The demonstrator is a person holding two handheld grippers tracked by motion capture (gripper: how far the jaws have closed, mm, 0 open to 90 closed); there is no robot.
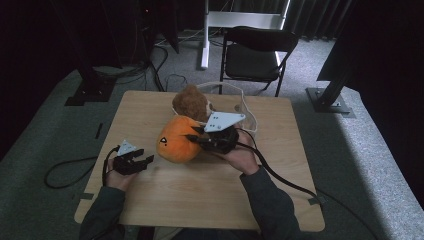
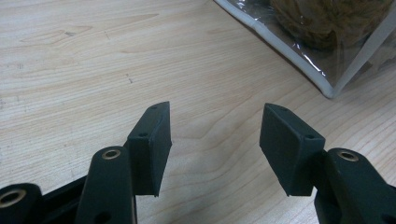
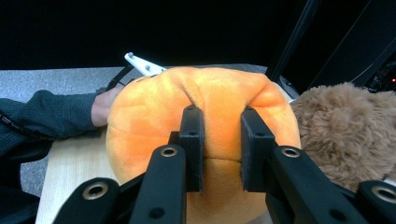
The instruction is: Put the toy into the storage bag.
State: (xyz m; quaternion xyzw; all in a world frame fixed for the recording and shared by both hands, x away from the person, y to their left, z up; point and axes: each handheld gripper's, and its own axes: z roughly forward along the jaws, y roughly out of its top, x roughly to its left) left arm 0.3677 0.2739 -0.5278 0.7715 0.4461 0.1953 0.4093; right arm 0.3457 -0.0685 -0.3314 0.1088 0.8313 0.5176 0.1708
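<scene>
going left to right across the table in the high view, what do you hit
left gripper with open fingers → orange pumpkin plush → right gripper, fingers pinching the plush → clear bag at the far right

You are looking at an orange plush pumpkin (image 3: 205, 135) whose lower part is running off the bottom edge of the right gripper view, behind the jaws. The brown plush toy (image 3: 343, 133) beside it is being cut off by that view's right edge, and in the high view the pumpkin is hiding its lower half. In the left gripper view, the clear bag (image 2: 322, 51) is running off the top right corner, and its brown contents are showing too blurred to identify.
</scene>
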